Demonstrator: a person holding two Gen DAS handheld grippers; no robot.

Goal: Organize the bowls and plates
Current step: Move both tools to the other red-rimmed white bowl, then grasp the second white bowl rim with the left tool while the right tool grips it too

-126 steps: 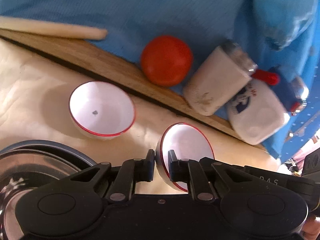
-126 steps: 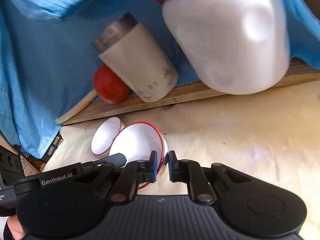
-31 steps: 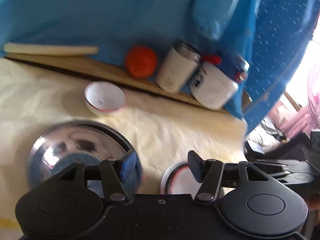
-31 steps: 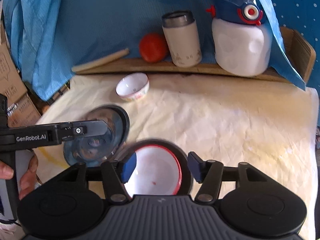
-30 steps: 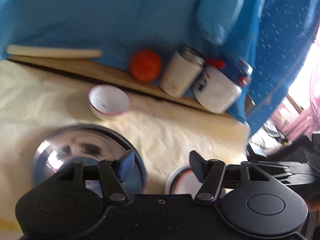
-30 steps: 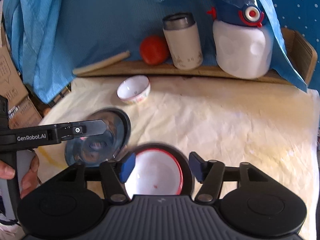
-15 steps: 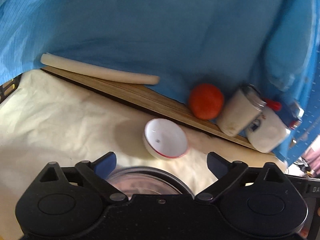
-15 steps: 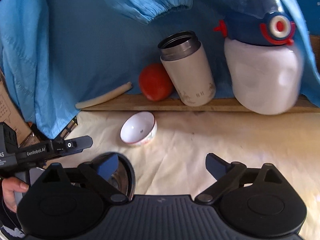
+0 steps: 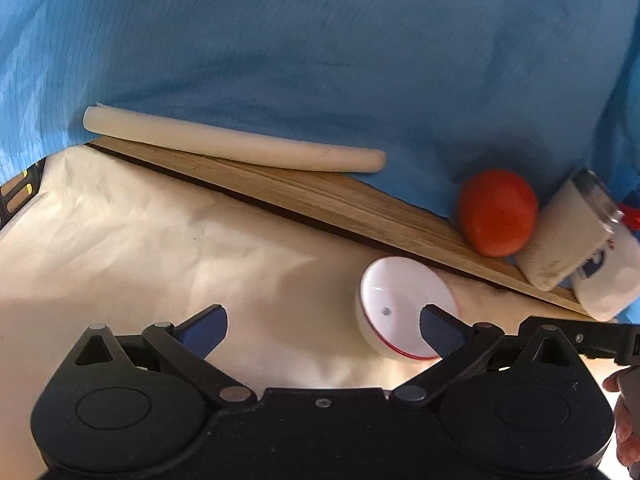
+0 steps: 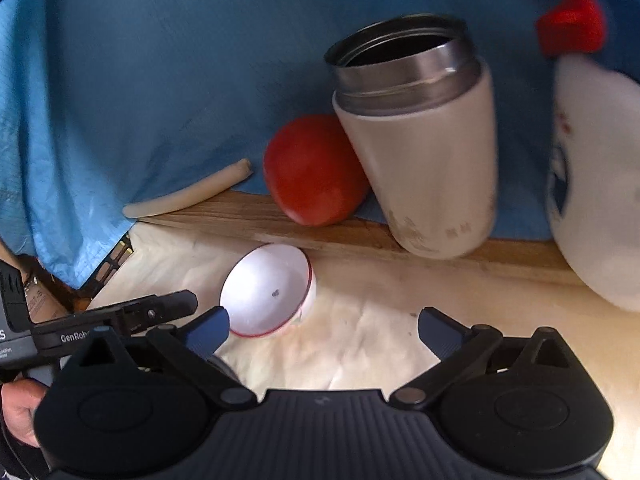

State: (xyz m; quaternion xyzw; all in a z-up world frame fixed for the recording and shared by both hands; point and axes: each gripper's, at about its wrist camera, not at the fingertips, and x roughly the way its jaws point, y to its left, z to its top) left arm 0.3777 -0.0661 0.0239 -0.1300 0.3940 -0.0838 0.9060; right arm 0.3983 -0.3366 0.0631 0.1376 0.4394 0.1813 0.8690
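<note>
A small white bowl with a red rim (image 9: 404, 312) sits on the cream cloth near the wooden ledge; it also shows in the right wrist view (image 10: 268, 290). My left gripper (image 9: 322, 330) is open and empty, its right fingertip (image 9: 440, 330) in front of the bowl's near right edge. My right gripper (image 10: 324, 330) is open and empty, its left fingertip (image 10: 208, 330) just beside the bowl's near left edge. The left gripper's body (image 10: 112, 318) shows at the left of the right wrist view. The steel plate and other bowl are out of view.
On the wooden ledge (image 9: 320, 196) stand a red tomato (image 9: 498, 212), a beige steel-rimmed flask (image 10: 416, 136) and a white bottle with a red cap (image 10: 592, 184). A cream roll (image 9: 228, 144) lies on the ledge at left. Blue cloth (image 9: 320, 60) hangs behind.
Both grippers have moved forward towards the small bowl by the ledge. The steel plate and the other red-rimmed bowl have dropped out of view. Both grippers remain open.
</note>
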